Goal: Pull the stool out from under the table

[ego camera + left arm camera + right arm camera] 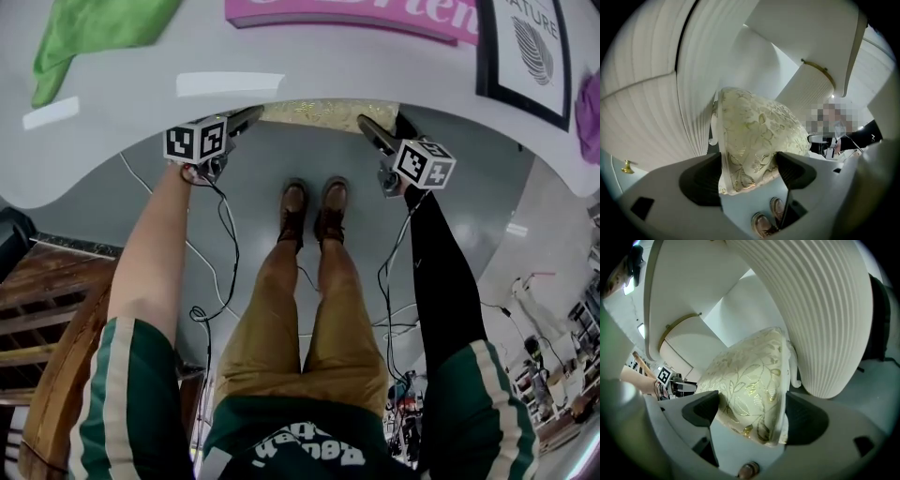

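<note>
Straddling the gold-leafed stool [757,133] under the white table [309,58], left claw [749,160] and right claw [751,400] both spread, grey floor [258,155] below

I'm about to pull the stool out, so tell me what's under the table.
A stool with a gold leaf-patterned cushion stands there, next to the table's ribbed white base. In the head view only the cushion's front edge shows; the tabletop covers the rest.

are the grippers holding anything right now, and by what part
Nothing is clamped yet: the left gripper and the right gripper each stand open astride the cushioned seat edge of the stool.
</note>
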A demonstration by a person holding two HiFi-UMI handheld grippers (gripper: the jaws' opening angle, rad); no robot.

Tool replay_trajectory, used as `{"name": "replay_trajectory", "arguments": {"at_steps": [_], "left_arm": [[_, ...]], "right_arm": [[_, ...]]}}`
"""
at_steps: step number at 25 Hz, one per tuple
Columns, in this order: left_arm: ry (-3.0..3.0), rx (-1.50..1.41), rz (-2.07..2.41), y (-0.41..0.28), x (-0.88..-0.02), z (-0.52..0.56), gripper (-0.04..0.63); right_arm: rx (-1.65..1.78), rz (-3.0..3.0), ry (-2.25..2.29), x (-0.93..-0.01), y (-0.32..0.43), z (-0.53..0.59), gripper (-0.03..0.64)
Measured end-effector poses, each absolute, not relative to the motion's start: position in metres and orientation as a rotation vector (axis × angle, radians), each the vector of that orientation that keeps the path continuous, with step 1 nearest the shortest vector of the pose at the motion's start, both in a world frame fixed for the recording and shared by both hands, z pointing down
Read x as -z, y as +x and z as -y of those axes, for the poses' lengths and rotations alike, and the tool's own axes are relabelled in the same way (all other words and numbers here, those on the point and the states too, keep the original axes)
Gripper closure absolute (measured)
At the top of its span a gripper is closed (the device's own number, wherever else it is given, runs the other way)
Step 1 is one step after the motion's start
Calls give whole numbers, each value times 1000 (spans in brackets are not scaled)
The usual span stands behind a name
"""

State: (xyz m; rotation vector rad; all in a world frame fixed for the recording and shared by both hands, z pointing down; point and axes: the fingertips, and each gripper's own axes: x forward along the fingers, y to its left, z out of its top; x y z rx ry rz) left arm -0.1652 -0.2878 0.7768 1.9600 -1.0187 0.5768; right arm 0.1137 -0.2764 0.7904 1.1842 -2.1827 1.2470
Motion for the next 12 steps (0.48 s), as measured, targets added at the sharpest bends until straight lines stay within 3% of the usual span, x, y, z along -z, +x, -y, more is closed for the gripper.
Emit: {"name": "replay_trajectory", "arguments": {"at_steps": [12], "left_arm": [[1963,-550,1090,-167,-771,287,225]], "right_arm": [[-1252,2144,1234,-787,112,277,166]]}}
